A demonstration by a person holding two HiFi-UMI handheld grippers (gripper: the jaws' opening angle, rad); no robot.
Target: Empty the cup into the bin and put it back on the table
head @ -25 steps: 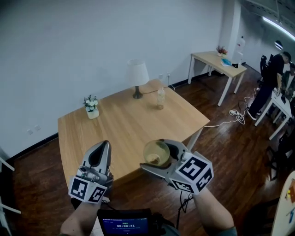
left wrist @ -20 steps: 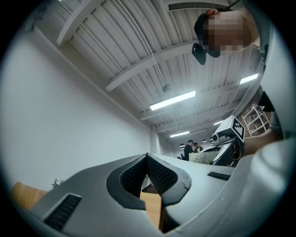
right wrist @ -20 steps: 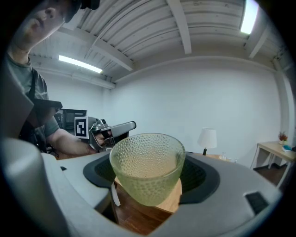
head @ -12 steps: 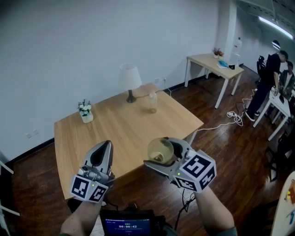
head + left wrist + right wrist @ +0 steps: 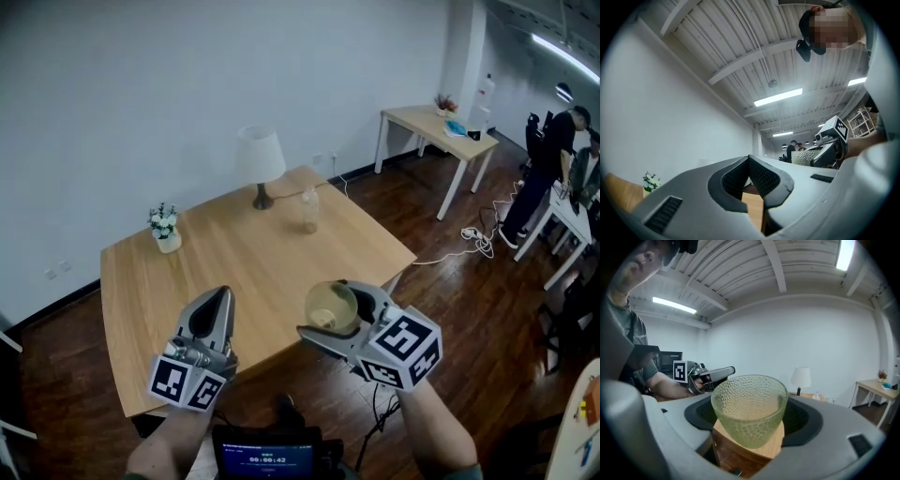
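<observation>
In the right tool [image 5: 335, 312], the cup [image 5: 749, 411] stands upright, mouth up.

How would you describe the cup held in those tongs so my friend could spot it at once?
Find the large wooden table. Near its front edge, the right tongs grip a cup. It is pale green dimpled glass held in the air, unlike the clear jar standing by the lamp.

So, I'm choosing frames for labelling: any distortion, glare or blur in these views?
Head view: even light, sharp, mild wide-angle bend. Left gripper view: strong fisheye with black corners, and a bright ceiling light against a dimmer room. Right gripper view: same fisheye, with the cup sharp up close.
</observation>
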